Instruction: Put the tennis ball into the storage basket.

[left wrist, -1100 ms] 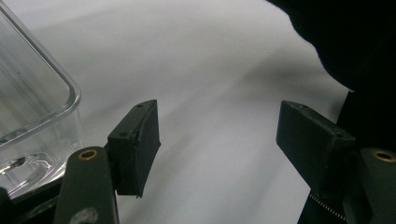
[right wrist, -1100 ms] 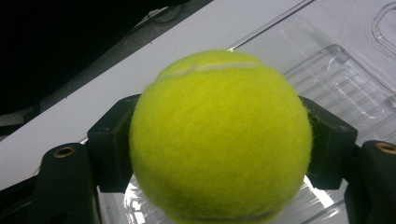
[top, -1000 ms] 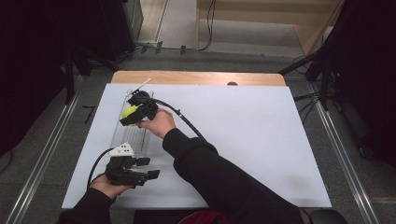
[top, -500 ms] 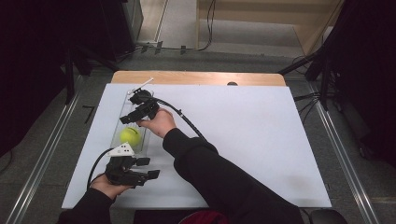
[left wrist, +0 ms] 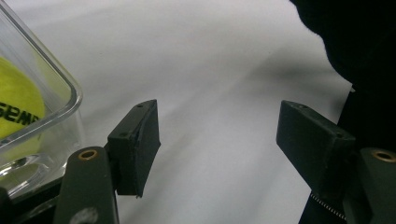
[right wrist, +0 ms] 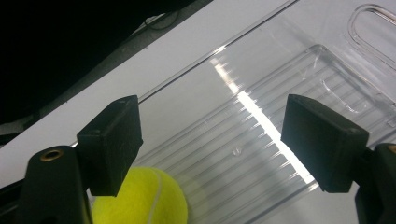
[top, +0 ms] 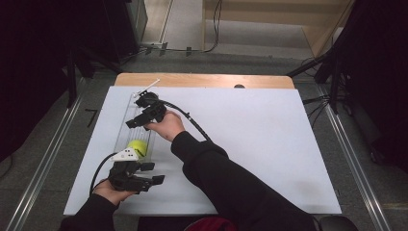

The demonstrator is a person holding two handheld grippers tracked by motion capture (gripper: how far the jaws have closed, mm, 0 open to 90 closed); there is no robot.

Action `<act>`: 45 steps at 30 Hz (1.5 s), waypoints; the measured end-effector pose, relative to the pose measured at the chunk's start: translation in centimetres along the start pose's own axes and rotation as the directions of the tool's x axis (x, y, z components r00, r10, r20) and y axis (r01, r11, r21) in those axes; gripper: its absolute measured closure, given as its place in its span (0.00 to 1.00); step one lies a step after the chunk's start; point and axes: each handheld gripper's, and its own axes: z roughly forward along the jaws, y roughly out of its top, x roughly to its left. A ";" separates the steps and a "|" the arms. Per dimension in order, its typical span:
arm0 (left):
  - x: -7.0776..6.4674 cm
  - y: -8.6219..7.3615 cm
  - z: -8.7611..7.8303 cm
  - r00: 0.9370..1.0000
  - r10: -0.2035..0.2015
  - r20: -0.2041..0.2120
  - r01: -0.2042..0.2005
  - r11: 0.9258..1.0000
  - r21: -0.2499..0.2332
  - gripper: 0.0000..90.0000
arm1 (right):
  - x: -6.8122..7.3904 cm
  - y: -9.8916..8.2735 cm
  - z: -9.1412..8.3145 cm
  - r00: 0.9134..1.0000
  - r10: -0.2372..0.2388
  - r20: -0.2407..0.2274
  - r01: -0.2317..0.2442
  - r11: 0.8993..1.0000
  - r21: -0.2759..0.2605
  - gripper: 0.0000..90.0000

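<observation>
The tennis ball (top: pixel 137 147) lies on the ribbed floor inside the clear plastic tray (top: pixel 126 115), at the tray's end nearest the person. The right gripper (top: pixel 139 120) hovers above the tray's middle, beyond the ball, its jaws spread wide and holding nothing; its own view looks down between them at the ball (right wrist: pixel 140 198) and tray floor (right wrist: pixel 261 121). The left gripper (top: pixel 146 179) sits just outside the tray's near end, close to the ball, jaws wide apart and empty over the white table (top: pixel 269 125).
</observation>
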 end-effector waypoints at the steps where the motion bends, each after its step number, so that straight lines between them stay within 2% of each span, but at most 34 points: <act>1: 0.0 0.0 0.0 1.000 0.000 0.000 0.000 1.000 0.000 0.34 | 0.0 0.0 -0.1 1.000 0.001 -0.002 -0.001 1.000 0.000 0.21; 7: 0.0 0.0 0.0 1.000 -0.001 -0.001 0.001 1.000 0.001 0.34 | -0.3 -0.4 -0.8 1.000 -0.010 0.005 0.010 1.000 0.002 0.21; 20: 0.1 0.0 0.1 1.000 -0.002 -0.004 0.002 1.000 0.007 0.34 | -1.5 -1.7 -2.7 1.000 0.005 0.003 -0.005 1.000 0.001 0.21; 23: 0.1 0.0 0.1 1.000 -0.001 -0.003 0.001 1.000 0.010 0.34 | -1.6 -1.9 -3.2 1.000 -0.010 0.018 0.010 1.000 0.005 0.21; 33: 0.2 -0.1 0.1 1.000 -0.003 -0.008 0.003 1.000 0.011 0.34 | -2.2 -2.9 -4.4 1.000 0.002 0.006 -0.002 1.000 0.004 0.21; 45: 0.3 -0.1 0.1 1.000 -0.004 -0.010 0.004 1.000 0.012 0.34 | -2.9 -4.0 -5.5 1.000 0.001 0.025 -0.001 1.000 0.022 0.21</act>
